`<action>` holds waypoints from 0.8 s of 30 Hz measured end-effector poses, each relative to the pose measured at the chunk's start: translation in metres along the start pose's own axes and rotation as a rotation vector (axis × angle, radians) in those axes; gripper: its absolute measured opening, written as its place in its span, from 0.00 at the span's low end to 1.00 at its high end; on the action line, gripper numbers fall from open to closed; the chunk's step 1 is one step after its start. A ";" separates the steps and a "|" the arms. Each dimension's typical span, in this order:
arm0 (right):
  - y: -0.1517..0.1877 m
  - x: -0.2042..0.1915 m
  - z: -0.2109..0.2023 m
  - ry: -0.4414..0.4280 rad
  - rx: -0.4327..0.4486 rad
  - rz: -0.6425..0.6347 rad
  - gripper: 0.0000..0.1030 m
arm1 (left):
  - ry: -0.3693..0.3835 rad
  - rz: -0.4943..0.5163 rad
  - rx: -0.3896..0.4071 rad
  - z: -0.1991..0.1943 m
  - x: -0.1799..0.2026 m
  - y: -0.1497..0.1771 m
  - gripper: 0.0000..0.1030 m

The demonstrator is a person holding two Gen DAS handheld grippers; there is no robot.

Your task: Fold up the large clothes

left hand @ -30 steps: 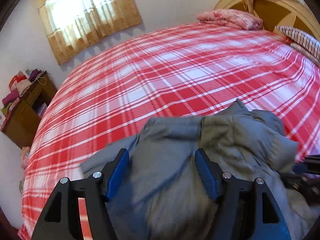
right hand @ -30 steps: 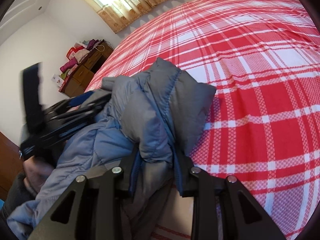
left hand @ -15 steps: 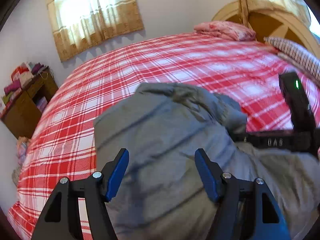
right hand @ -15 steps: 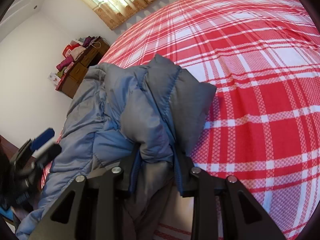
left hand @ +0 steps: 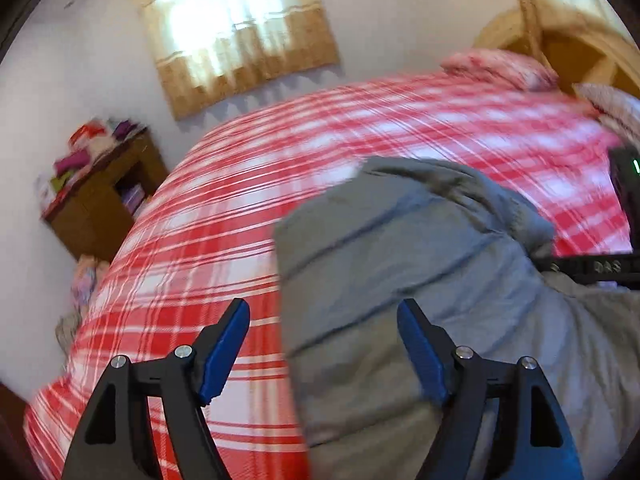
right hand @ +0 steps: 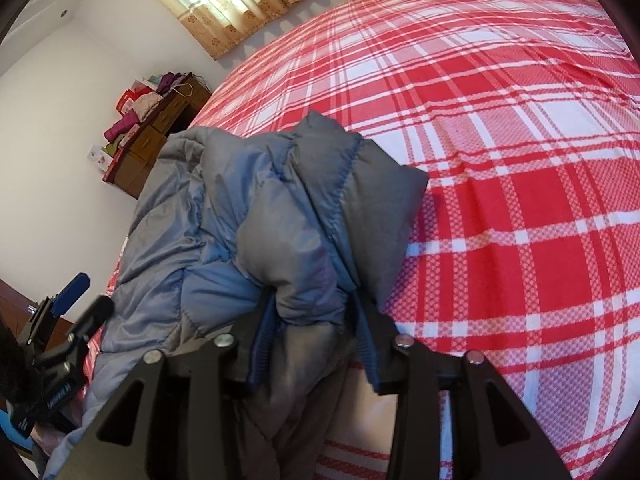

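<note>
A grey-blue puffer jacket (left hand: pixel 420 264) lies bunched on the red plaid bed (left hand: pixel 224 248). My left gripper (left hand: pixel 324 344) is open and empty, hovering over the jacket's left edge. In the right wrist view my right gripper (right hand: pixel 312 320) is shut on a thick fold of the jacket (right hand: pixel 280 216), near its collar. The left gripper (right hand: pixel 68 312) shows at the lower left of that view, open, beside the jacket. The right gripper's body (left hand: pixel 600 266) shows at the right of the left wrist view.
A wooden cabinet (left hand: pixel 100 200) piled with clothes stands left of the bed under a curtained window (left hand: pixel 236 32). A pink pillow (left hand: pixel 496 66) and a wooden headboard (left hand: pixel 576 48) are at the far right. The plaid sheet (right hand: pixel 520 160) stretches beyond the jacket.
My left gripper has drawn back to the left off the jacket, still open. The jacket's left side has spread out over the bed. My right gripper keeps its hold.
</note>
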State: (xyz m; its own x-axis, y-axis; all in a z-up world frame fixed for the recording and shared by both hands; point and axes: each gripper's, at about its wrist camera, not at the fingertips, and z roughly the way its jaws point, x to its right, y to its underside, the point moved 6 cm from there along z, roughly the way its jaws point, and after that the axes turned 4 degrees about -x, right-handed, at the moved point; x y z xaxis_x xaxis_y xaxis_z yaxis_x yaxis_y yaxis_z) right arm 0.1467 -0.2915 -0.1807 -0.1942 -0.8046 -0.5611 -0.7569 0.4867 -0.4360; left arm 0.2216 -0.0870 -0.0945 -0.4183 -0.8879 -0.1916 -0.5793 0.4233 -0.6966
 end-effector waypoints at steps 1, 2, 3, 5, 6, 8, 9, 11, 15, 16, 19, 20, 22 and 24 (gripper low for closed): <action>-0.001 0.003 -0.001 -0.011 -0.002 0.009 0.48 | 0.023 -0.062 -0.014 0.003 -0.015 0.002 0.82; -0.001 0.004 -0.001 -0.021 -0.003 0.015 0.50 | 0.065 -0.155 -0.043 0.010 -0.033 0.006 0.83; -0.001 0.005 -0.002 -0.024 -0.002 0.013 0.53 | 0.120 -0.256 -0.086 0.021 -0.052 0.013 0.83; 0.001 0.004 -0.004 -0.025 0.002 0.006 0.62 | 0.211 -0.418 -0.185 0.045 -0.078 0.029 0.83; 0.003 0.003 -0.005 -0.029 0.006 0.003 0.68 | 0.264 -0.482 -0.219 0.054 -0.084 0.037 0.83; 0.007 0.003 -0.006 -0.028 0.012 -0.008 0.76 | 0.336 -0.534 -0.237 0.065 -0.086 0.045 0.83; 0.009 0.002 -0.008 -0.033 0.016 -0.018 0.77 | 0.361 -0.542 -0.239 0.068 -0.083 0.047 0.83; 0.012 0.003 -0.009 -0.045 0.020 -0.017 0.79 | 0.425 -0.541 -0.231 0.070 -0.074 0.047 0.83; 0.010 0.007 -0.009 -0.124 0.009 0.016 0.86 | 0.637 -0.553 -0.218 0.076 -0.053 0.037 0.83; 0.009 0.007 -0.008 -0.148 0.007 0.022 0.88 | 0.665 -0.550 -0.225 0.079 -0.049 0.036 0.83; 0.005 0.002 -0.001 -0.172 -0.013 -0.003 0.94 | 0.683 -0.504 -0.243 0.087 -0.032 0.034 0.84; 0.005 -0.002 0.002 -0.173 -0.030 -0.029 0.95 | 0.686 -0.480 -0.235 0.087 -0.028 0.032 0.85; 0.005 -0.012 0.011 -0.190 -0.071 -0.082 0.94 | 0.704 -0.440 -0.220 0.086 -0.023 0.031 0.85; 0.006 -0.021 0.020 -0.198 -0.098 -0.116 0.88 | 0.715 -0.434 -0.208 0.087 -0.021 0.031 0.85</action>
State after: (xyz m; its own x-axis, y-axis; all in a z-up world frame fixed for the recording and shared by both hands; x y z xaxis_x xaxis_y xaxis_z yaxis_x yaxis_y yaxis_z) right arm 0.1586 -0.2648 -0.1851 0.0157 -0.7663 -0.6423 -0.8257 0.3524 -0.4406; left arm 0.2731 -0.0705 -0.1721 -0.4301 -0.6811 0.5925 -0.8769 0.1593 -0.4535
